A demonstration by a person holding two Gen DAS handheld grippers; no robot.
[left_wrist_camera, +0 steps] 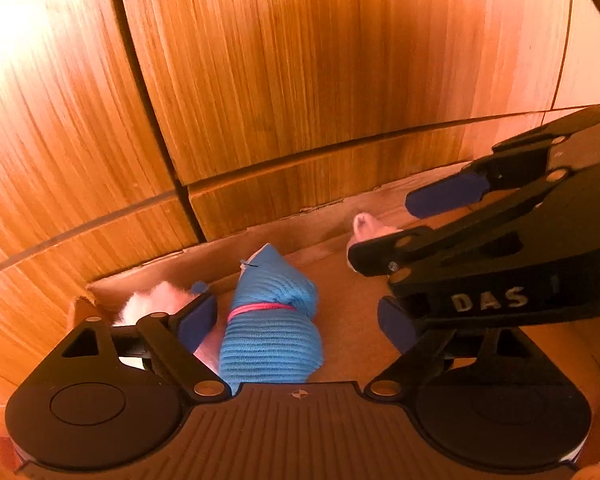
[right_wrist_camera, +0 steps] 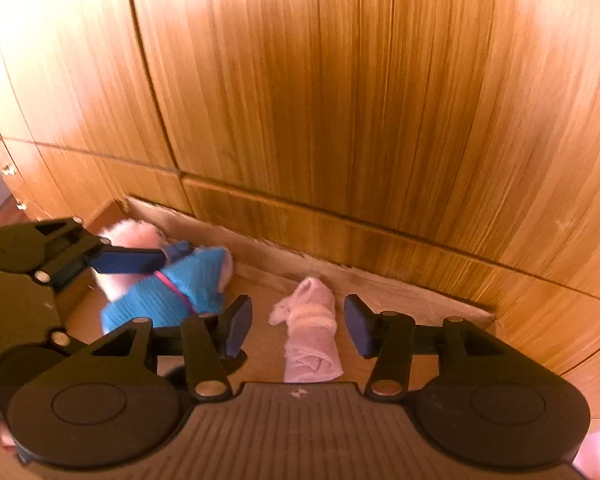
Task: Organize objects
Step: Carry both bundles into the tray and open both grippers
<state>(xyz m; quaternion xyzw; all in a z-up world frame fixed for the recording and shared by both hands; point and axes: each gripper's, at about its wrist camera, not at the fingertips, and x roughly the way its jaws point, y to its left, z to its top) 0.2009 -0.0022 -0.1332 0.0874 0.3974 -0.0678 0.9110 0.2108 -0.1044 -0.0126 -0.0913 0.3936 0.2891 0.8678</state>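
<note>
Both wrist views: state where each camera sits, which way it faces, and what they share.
Left wrist: behind the open left gripper, angled down at the blue roll in the cardboard box; the right gripper crosses in.
Right wrist: behind the open right gripper, angled down at the pink roll.
Shared: box, both rolls, wooden doors.
</note>
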